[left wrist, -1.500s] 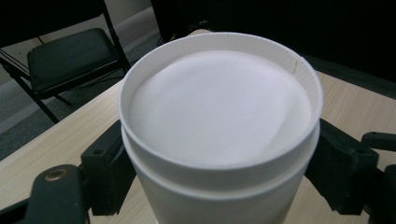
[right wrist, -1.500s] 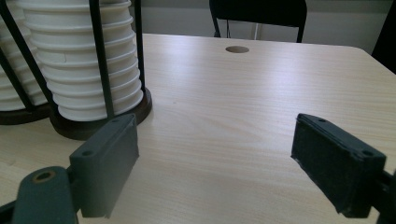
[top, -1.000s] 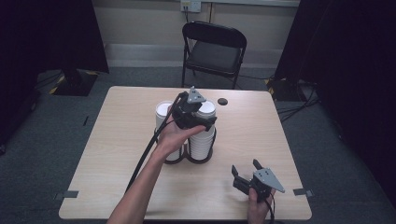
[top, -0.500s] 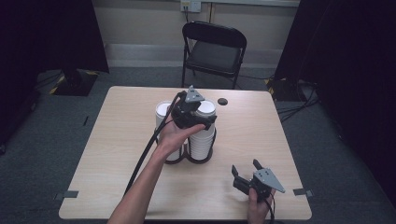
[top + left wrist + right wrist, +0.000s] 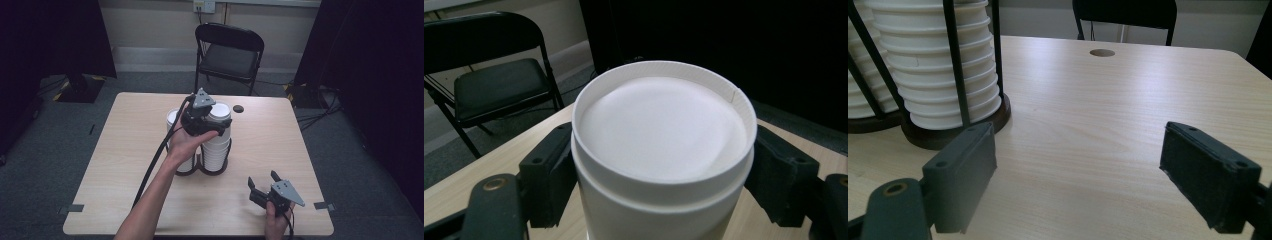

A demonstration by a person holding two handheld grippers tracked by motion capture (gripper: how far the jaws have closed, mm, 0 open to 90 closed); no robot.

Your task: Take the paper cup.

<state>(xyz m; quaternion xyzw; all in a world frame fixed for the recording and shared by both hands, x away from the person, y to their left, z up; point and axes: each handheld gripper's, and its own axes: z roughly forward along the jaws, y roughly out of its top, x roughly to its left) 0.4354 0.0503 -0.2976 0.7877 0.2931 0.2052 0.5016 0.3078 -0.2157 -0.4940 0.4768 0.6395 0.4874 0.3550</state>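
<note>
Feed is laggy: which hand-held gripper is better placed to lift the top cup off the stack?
Left. The left hand-held gripper already straddles the top cup; the right hand-held gripper sits open near the table's front edge.

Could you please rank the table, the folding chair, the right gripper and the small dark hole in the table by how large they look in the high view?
1. Table
2. Folding chair, though it stands farther from the camera
3. Right gripper
4. Dark hole
</note>
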